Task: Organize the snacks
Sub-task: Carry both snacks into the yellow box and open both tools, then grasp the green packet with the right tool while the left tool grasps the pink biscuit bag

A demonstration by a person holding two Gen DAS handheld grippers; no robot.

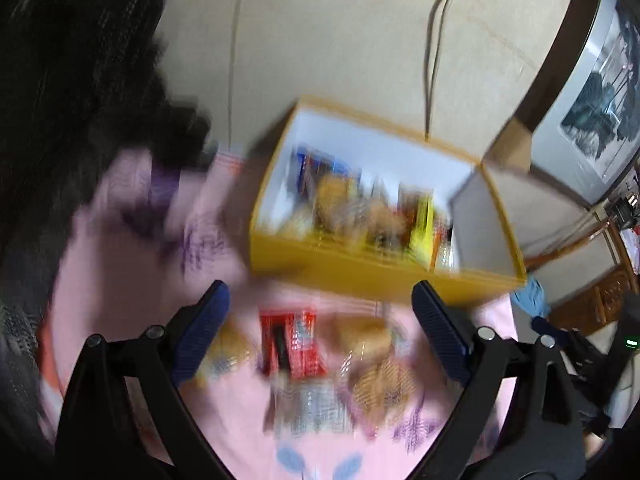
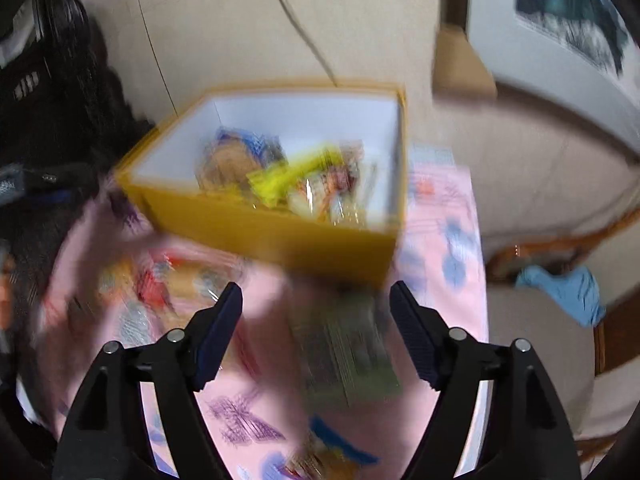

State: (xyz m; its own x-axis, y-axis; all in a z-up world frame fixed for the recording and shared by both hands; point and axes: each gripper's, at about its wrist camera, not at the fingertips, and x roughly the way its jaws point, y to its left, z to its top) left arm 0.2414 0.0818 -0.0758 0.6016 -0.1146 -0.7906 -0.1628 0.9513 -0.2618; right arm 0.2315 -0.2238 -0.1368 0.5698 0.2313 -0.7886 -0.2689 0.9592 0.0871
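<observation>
Nearest in the left wrist view, the left gripper [image 1: 320, 320] is seen with its fingers [image 1: 200, 332] spread wide and nothing between them; no pad touches anything. Just beyond and below them, a red packet [image 1: 290, 340] and some brownish wrapped snacks [image 1: 376, 364] are scattered on the pink patterned cloth [image 1: 120, 280] that covers the worktop. In the right wrist view, the right gripper [image 2: 316, 320] is likewise held with fingers [image 2: 218, 332] well parted and empty, poised over a greenish flat packet [image 2: 344, 356] lying on the same cloth, with more loose snacks [image 2: 160, 280] off to the left.

Both views are heavily smeared, so labels cannot be read.

Farther back, the yellow box [image 2: 272, 232] with a white lining is found near the far edge of the cloth, already partly filled with packets, a bright yellow one [image 2: 280, 176] among them.

The step in hand is judged to be a fresh pick: both pairs of fingers are empty above loose items. The next move is thought to call for a descent onto a single packet, the fingers closed across its narrow sides, then a lift over the box's front wall.
</observation>
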